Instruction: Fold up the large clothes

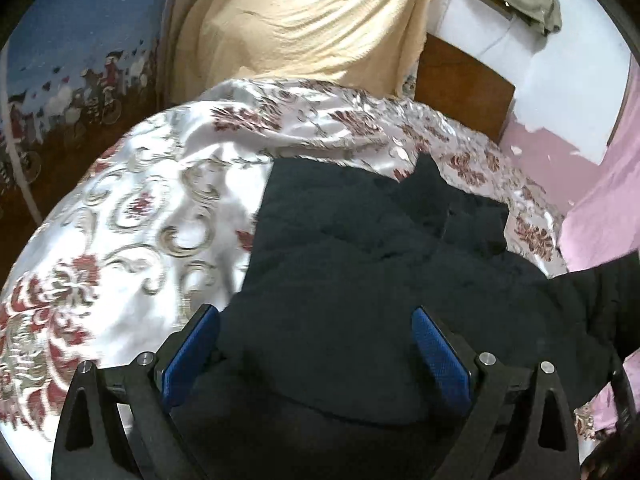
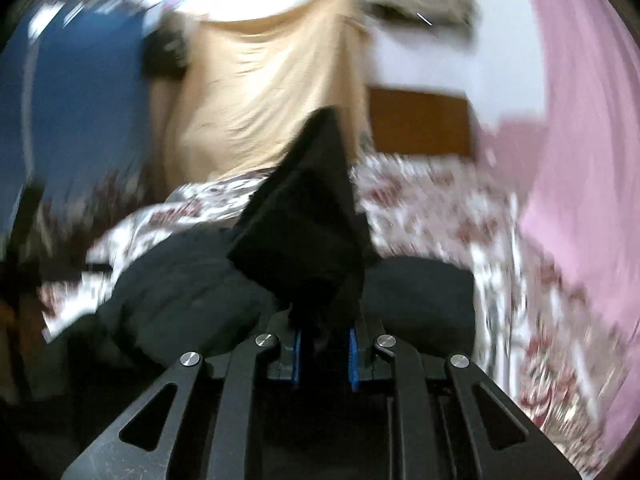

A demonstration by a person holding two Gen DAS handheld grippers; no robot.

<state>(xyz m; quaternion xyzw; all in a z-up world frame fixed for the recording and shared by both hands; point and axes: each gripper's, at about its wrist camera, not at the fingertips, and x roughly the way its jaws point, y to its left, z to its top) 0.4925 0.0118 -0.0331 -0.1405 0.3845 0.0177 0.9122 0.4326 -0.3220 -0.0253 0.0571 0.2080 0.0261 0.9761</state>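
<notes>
A large black garment point(image 1: 360, 264) lies spread on a bed with a white and red floral cover point(image 1: 132, 216). My left gripper point(image 1: 316, 320) is open, its blue pads wide apart just above the garment's near part, holding nothing. In the right wrist view my right gripper point(image 2: 324, 336) is shut on a fold of the black garment point(image 2: 308, 216), which stands up in a peak in front of the fingers while the rest lies on the bed. This view is blurred by motion.
A beige cloth point(image 1: 304, 20) hangs behind the bed. A brown wooden headboard point(image 1: 460, 80) stands at the back right. A pink curtain point(image 1: 608, 184) hangs at the right edge. A blue patterned hanging point(image 1: 80, 48) is on the left.
</notes>
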